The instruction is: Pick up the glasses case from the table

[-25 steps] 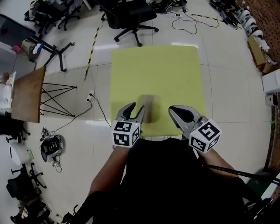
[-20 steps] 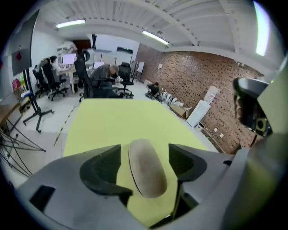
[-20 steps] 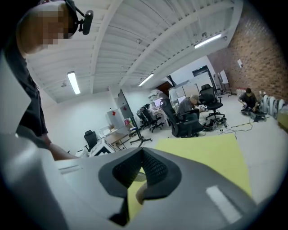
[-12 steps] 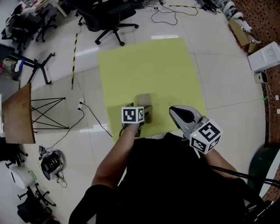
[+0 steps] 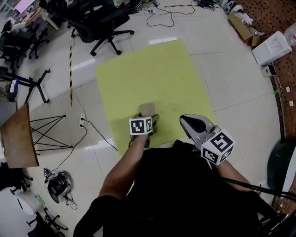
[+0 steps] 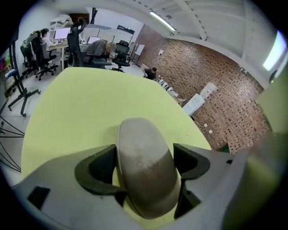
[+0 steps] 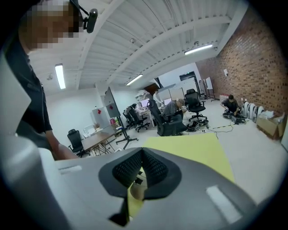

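- A floor (image 5: 240,92) of pale, glossy tiles is seen, with black cables (image 5: 159,9) trailed across it at the far edge
- A black office chair (image 5: 99,23) on castors is set on the tiles, and a yellow-and-black striped strip (image 5: 70,65) is laid near it
- A brown wooden tabletop (image 5: 18,139) on thin black legs is placed at the left
- A white box (image 5: 271,46) is stood near the red brick wall (image 6: 202,76)
- The white beamed ceiling (image 7: 148,36) is lit by strip lights (image 7: 59,75)
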A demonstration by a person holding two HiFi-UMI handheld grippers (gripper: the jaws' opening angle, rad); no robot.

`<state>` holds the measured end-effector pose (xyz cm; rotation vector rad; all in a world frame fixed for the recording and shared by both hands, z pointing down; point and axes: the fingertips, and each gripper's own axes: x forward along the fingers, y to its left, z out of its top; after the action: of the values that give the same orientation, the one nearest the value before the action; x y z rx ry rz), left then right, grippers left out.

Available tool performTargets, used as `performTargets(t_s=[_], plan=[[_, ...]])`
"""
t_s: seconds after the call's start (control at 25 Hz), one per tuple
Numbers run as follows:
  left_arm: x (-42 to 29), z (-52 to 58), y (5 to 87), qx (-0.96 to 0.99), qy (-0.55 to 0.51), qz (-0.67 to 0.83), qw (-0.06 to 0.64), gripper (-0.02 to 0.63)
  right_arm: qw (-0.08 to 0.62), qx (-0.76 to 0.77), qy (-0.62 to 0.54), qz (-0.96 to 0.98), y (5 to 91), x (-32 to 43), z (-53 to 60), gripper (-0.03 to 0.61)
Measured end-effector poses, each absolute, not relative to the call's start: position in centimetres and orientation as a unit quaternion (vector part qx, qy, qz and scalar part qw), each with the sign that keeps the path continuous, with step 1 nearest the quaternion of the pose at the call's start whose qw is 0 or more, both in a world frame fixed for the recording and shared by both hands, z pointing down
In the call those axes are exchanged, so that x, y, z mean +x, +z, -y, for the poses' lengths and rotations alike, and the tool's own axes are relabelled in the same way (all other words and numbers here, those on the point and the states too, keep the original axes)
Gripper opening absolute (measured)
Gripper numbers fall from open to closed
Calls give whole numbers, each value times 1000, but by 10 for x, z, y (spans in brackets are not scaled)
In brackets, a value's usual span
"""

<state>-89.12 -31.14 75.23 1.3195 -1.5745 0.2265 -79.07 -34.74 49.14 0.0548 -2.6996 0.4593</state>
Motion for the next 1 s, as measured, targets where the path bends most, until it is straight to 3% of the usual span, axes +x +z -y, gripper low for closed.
performTargets(t_s=[0.36, 1.0], plan=[[-895, 296, 683, 570, 23, 687, 450, 399, 186, 17, 148, 971, 479, -783, 326, 2], [-942, 217, 532, 628, -54, 706, 323, 393, 167, -42, 120, 978, 461, -843, 246, 2]])
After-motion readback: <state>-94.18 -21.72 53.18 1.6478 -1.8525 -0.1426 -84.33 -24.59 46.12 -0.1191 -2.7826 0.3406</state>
